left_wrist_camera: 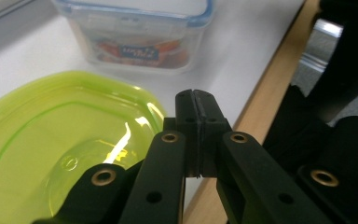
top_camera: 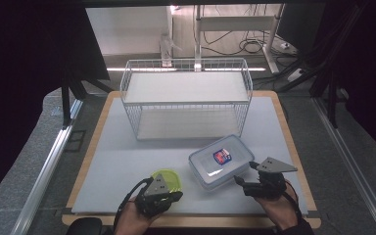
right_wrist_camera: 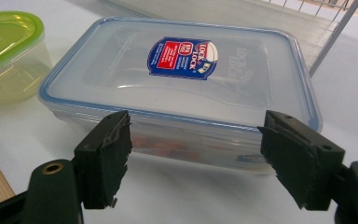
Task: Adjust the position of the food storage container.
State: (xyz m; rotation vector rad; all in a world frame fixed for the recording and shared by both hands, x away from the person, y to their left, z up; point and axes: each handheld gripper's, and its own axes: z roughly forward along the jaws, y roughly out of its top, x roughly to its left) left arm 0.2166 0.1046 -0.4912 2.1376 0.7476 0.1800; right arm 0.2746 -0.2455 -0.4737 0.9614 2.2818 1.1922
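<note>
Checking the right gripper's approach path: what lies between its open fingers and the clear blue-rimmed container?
Nothing: in the right gripper view, bare white tabletop separates the right gripper from the clear container. Its fingers stand apart, short of the near wall.

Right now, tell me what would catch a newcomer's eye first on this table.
The white wire rack stands tall at the back of the table. In front of it lies a clear box with a blue-rimmed lid and a red and blue label, the right gripper open just before it. Near the front edge sits a bright green tub, the shut left gripper beside it.
</note>
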